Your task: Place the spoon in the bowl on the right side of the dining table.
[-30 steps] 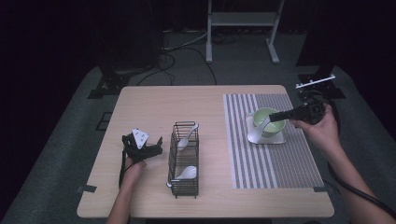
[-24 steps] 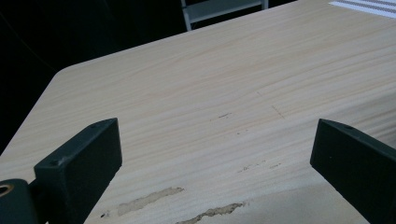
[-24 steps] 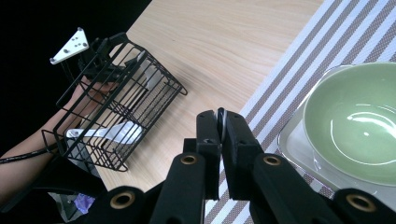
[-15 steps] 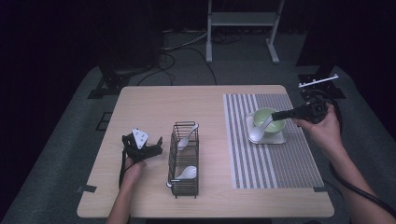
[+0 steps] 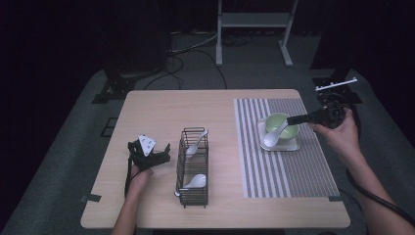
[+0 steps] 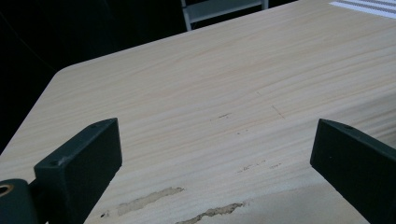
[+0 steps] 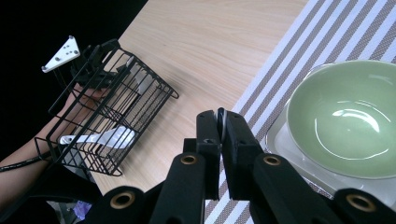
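Observation:
My right gripper [image 5: 290,120] is shut on the handle of a white spoon [image 5: 271,138]. The spoon's scoop hangs low over the white square plate [image 5: 293,146], at the near left side of the green bowl [image 5: 284,123]. Whether the scoop touches the plate I cannot tell. In the right gripper view the jaws [image 7: 220,122] pinch the thin white handle edge-on, with the green bowl [image 7: 348,116] to their right. My left gripper [image 5: 155,155] rests open on the table left of the black wire basket [image 5: 194,166]. Bare wood shows between its jaws [image 6: 215,154].
The wire basket [image 7: 109,109] holds two white spoons [image 5: 196,142] [image 5: 195,182]. Bowl and plate stand on a striped placemat [image 5: 274,171] on the right half of the wooden table [image 5: 195,105]. A metal stand [image 5: 252,19] and cables lie on the dark floor beyond.
The right gripper and its spoon have shifted only very slightly over the plate. The left gripper has kept still.

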`<action>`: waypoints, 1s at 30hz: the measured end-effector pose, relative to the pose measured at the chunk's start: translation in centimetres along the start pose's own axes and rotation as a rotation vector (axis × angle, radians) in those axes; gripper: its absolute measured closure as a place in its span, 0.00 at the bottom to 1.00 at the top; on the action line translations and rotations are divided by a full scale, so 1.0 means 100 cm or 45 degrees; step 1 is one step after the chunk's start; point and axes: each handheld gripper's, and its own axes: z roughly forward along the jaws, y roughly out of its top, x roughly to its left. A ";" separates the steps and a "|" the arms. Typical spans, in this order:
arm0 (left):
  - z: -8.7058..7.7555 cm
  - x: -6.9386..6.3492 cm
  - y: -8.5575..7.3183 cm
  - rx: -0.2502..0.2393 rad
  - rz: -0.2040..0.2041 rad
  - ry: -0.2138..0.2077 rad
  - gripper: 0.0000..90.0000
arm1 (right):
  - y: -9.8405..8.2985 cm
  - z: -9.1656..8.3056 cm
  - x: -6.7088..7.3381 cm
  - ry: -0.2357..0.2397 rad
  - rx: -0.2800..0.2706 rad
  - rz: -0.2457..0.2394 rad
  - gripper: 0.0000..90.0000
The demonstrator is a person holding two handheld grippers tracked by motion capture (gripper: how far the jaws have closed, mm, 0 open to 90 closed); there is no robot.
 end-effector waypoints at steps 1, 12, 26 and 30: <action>0.000 0.000 0.000 0.000 0.001 0.000 0.01 | 0.000 -0.001 -0.001 -0.006 -0.003 0.004 0.95; 0.000 0.000 0.000 0.000 0.002 0.001 0.01 | 0.002 -0.005 -0.005 -0.020 -0.011 0.019 0.95; 0.000 0.000 0.000 -0.002 0.000 0.001 0.01 | 0.003 -0.009 -0.011 -0.037 -0.022 0.037 0.95; 0.000 0.000 0.000 -0.003 0.001 0.001 0.01 | 0.003 -0.010 -0.014 -0.044 -0.027 0.045 0.95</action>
